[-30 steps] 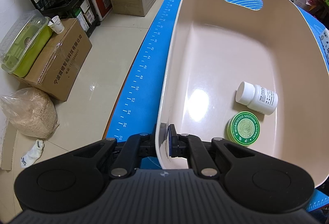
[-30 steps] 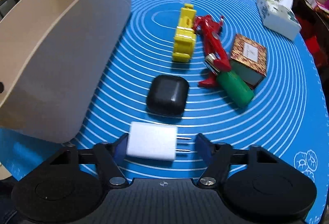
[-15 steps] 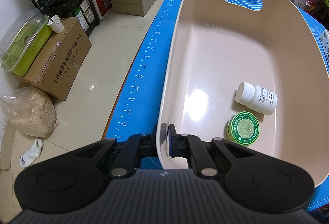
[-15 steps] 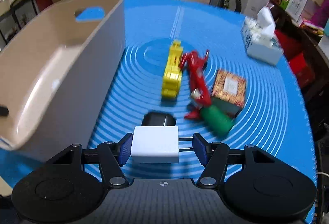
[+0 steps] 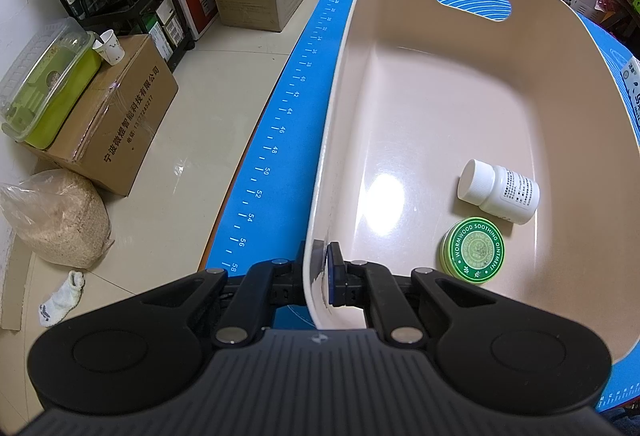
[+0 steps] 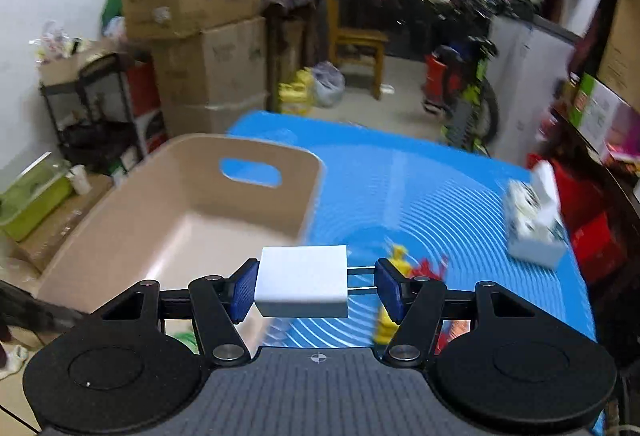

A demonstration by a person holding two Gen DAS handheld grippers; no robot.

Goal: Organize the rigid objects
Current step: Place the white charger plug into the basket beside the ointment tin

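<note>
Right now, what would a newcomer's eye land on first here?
The white charger pinched in the right claw, lifted beside the beige bin. Next, the left claw clamping that bin's near wall, with a green ointment tin and white bottle inside.

We see the left gripper (image 5: 320,278) and right gripper (image 6: 316,290) alike: black linkage arms with 2 silver pivot screws each, blue finger pads (image 6: 244,290), round black housings, and a ribbed grey body behind the pads.
</note>
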